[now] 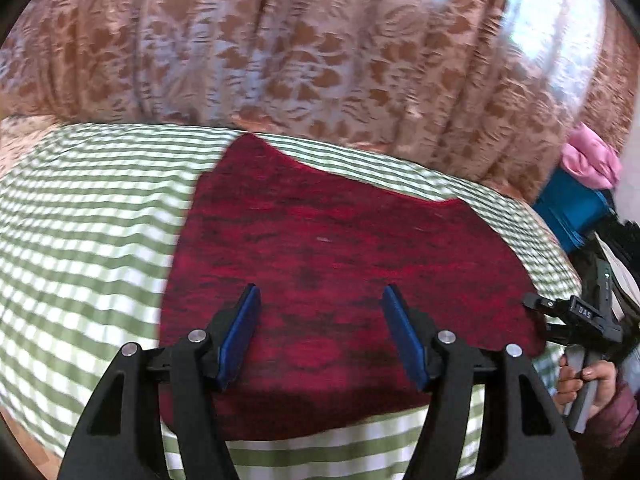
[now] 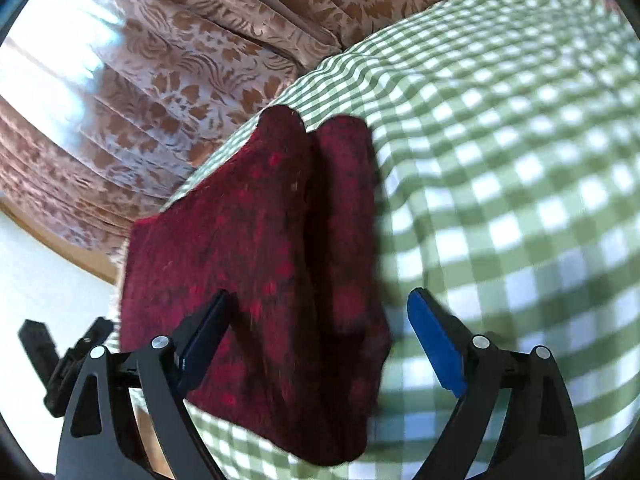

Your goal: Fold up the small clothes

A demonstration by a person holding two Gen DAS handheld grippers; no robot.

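Observation:
A dark red knitted garment [image 1: 340,260] lies flat on a green-and-white checked cloth [image 1: 80,240]. My left gripper [image 1: 320,300] hovers over the garment's near part, jaws open, nothing between the blue pads [image 1: 240,332]. In the right wrist view the garment [image 2: 248,260] shows a folded strip along its right side. My right gripper [image 2: 320,304] stands wide open over that near right edge, its pads clear of the fabric. The right gripper [image 1: 538,316] also shows by the garment's right edge, held by a hand [image 1: 588,380]. The left gripper [image 2: 44,352] shows at the lower left.
A brown floral curtain [image 1: 320,48] hangs right behind the covered surface. Pink cloth [image 1: 588,156] and blue cloth [image 1: 572,208] are piled at the right. A pale wall with a wooden trim [image 2: 48,264] sits left of the surface.

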